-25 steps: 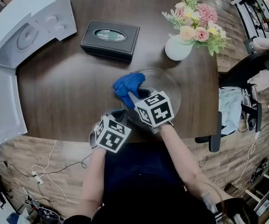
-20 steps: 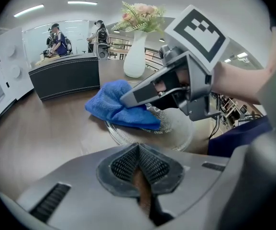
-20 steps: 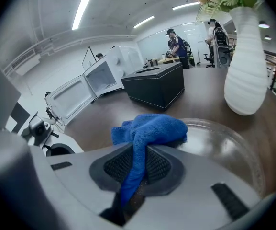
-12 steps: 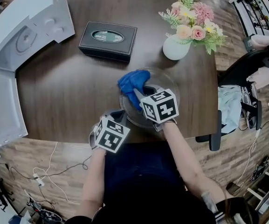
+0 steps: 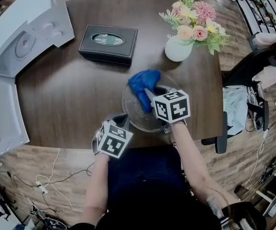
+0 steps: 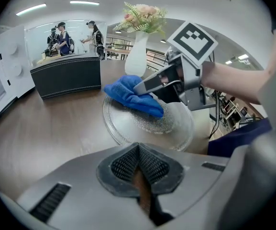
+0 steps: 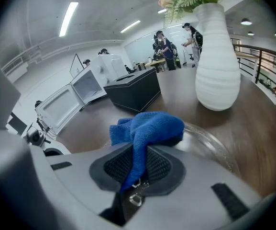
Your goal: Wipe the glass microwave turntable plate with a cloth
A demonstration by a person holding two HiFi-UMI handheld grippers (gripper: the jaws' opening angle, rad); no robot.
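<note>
- A dark wood table [image 5: 66, 95] with a rounded near edge stands on plank flooring, with cables trailing across the floor near the person.
- A white microwave [image 5: 20, 35] sits at the far left with its door swung open. The picture edge cuts off its left side.
- A black box [image 5: 108, 43] lies at the far middle of the table. Its lid label is too small to read.
- A white ribbed vase [image 5: 177, 50] of pink and cream flowers stands at the far right, just beyond the plate.
- The glass turntable plate [image 5: 134, 110] lies flat near the table's near edge. In the head view, the marker cube hides its near-right rim.
- The right gripper [image 7: 135, 169] reaches over the plate with its jaws clamped on a fold of the cloth.
- The left gripper [image 6: 138, 163] is just near-left of the plate, with its jaws pressed together pad to pad. The views do not show whether it touches the rim.
- The blue cloth [image 7: 148, 124] is bunched on the plate's far part and spills over the far-left rim.
- Distant people in the gripper views are too small to make out.
</note>
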